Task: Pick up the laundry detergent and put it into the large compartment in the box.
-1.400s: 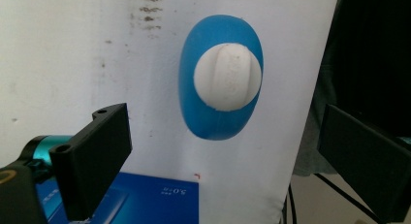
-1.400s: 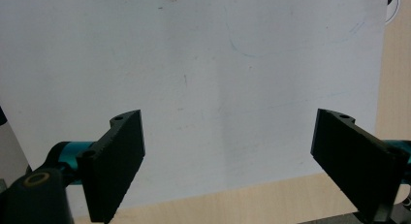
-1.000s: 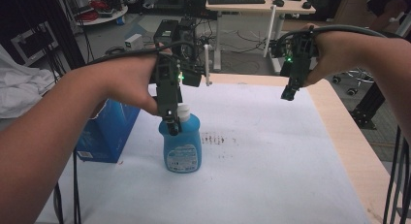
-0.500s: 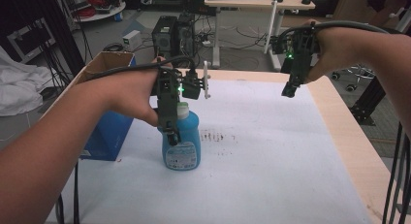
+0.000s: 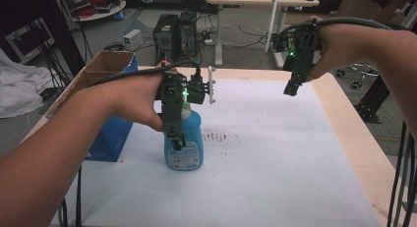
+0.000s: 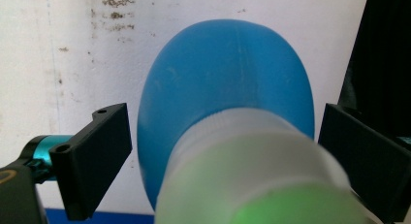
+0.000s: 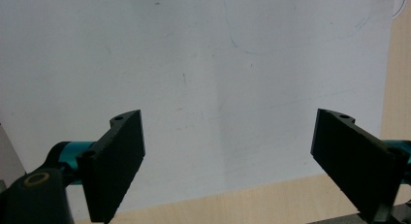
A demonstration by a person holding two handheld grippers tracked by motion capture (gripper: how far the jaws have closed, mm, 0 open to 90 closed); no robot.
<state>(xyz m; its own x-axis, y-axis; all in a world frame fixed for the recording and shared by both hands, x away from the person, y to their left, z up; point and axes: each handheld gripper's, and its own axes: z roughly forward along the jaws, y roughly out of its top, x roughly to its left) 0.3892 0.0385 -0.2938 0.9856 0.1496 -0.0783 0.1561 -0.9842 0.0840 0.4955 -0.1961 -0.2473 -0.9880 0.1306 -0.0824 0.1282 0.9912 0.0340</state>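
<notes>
At the far left edge of the table [image 5: 339,138] stands an open cardboard box [image 5: 101,70] with a blue front. Just right of it, near the middle-left of the white sheet [image 5: 275,153], a blue bottle [image 5: 187,148] stands upright on the sheet. It has a pale, frosted cap [image 6: 252,175], and a green light from the tool tints that cap.

The left gripper [image 5: 174,133] comes straight down over the bottle from above. In the left gripper view its two black jaws stand apart, one on each side of the cap and neck, with a gap visible on both sides; they are not yet pressing on the bottle. So the reach appears done and the grasp is what is left: closing on the neck, then lifting or moving the bottle.

A patch of dark smudges [image 5: 219,136] marks the sheet just right of the bottle.

Far right, the right gripper [image 5: 290,89] hangs in the air above the far right part of the sheet, well apart from the bottle. Its jaws are spread wide with nothing between them.

The bottle carries a light label [image 5: 183,158] on its front, with print too small and blurred to read. No brand or other writing can be made out anywhere.
</notes>
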